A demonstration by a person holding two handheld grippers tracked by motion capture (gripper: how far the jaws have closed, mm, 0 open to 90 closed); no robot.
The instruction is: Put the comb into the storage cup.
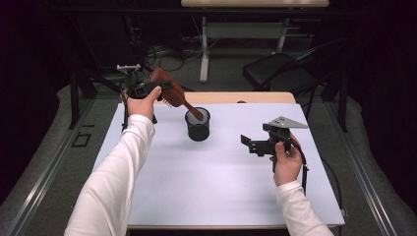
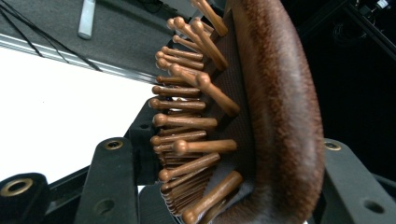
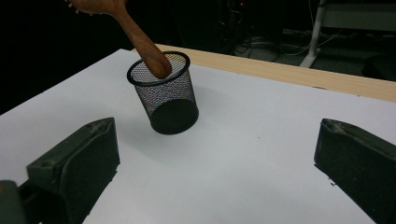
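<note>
Wooden brush (image 1: 169, 90), clamped by its head in the left gripper (image 1: 147, 89), has its handle tip inside the mesh cup (image 1: 197, 125) near the tabletop's (image 1: 221, 191) far edge, so lower it straight to avoid tipping the cup, right gripper (image 1: 252, 143) waiting wide and empty.
</note>
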